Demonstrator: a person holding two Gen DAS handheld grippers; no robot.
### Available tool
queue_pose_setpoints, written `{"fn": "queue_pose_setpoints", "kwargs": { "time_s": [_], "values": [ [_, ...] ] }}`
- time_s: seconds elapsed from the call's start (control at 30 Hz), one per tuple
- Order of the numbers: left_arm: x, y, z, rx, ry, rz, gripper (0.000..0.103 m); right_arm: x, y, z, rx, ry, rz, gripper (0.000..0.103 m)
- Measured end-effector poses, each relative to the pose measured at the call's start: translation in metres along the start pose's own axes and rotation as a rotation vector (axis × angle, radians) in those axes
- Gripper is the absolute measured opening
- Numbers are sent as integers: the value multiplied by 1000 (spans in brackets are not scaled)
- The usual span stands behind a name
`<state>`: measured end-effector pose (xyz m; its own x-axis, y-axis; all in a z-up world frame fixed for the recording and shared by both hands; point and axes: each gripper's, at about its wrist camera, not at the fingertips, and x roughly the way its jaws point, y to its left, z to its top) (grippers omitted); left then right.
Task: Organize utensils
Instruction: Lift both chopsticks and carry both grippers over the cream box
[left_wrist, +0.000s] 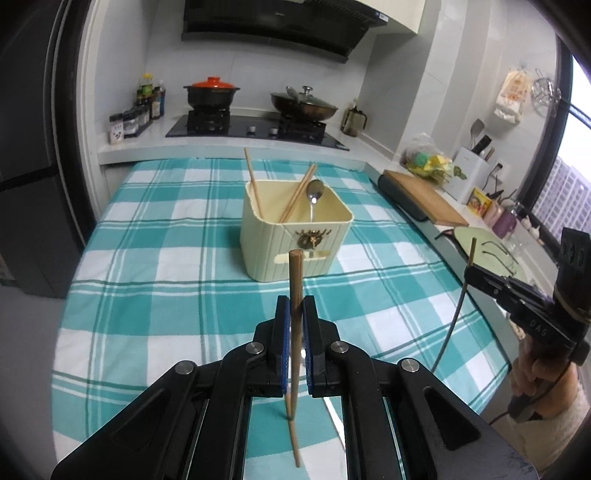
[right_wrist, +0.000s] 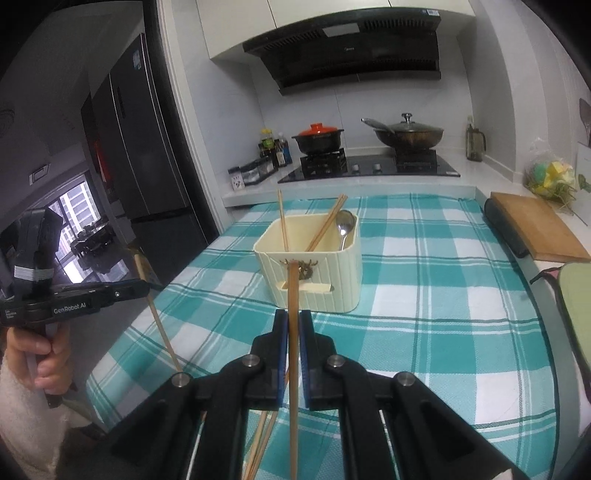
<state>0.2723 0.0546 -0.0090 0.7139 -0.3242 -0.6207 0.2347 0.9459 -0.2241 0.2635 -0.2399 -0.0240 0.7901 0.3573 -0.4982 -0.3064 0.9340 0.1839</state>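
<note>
Kitchen setting: a table under a teal-and-white checked cloth (left_wrist: 155, 295), with a hob and range hood behind it.

Nearest, in the left wrist view, the left gripper (left_wrist: 295, 314) is clamped on a brown chopstick (left_wrist: 294, 280). The stick is held upright and about mid-length, its blunt end above the pads and its thin end pointing down toward the cloth, an orientation that appears suited to dropping it endwise into a container. In the right wrist view, the right gripper (right_wrist: 292, 325) is likewise closed on a second chopstick (right_wrist: 293, 295), also near vertical. A few more thin sticks (right_wrist: 262, 439) show below this gripper; whether they lie on the cloth or are pinched too cannot be told.

Each gripper is carried in the air, short of the bin and apart from the other, so the two sticks do not cross.

Farther off, mid-table, stands a cream ribbed bin (left_wrist: 295, 240). It already holds leaning chopsticks (left_wrist: 297, 195) and a metal spoon (left_wrist: 316, 194), bowl upward, resting against its walls. Judged from this, the sorting is partly done, and the two held sticks are probably meant for the same bin.
</note>
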Motion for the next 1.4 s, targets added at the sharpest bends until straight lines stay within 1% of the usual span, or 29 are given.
{"fn": "queue_pose_setpoints", "kwargs": {
  "time_s": [0.17,0.23,0.5,0.63,0.73,0.87,1.07,1.17,1.23,1.3,1.4],
  "values": [
    [-18,-10,5,20,-39,-18,5,-13,10,3,-36,-107,-1,6],
    [-23,-10,8,19,-48,-24,5,-14,10,6,-36,-131,9,6],
    [-31,3,24,-18,-60,-58,5,-7,12,19,-44,-141,19,6],
    [-35,12,43,-36,-78,-75,5,-1,6,29,-28,-153,47,6],
    [-39,19,60,-56,-96,-88,5,8,1,39,-20,-154,46,6],
    [-43,23,91,-60,-127,-92,5,21,-1,62,-37,-145,41,6],
    [-47,13,149,-16,-224,-75,5,40,1,117,-74,-189,32,6],
    [-34,8,173,8,-236,-63,5,57,-5,147,-34,-192,52,6],
    [-23,5,186,26,-260,-20,5,71,-11,164,3,-196,58,6],
    [-11,4,196,43,-297,22,5,85,-14,177,2,-210,47,6],
    [12,5,207,36,-321,36,5,105,-11,193,-25,-246,30,6]
  ]
}}
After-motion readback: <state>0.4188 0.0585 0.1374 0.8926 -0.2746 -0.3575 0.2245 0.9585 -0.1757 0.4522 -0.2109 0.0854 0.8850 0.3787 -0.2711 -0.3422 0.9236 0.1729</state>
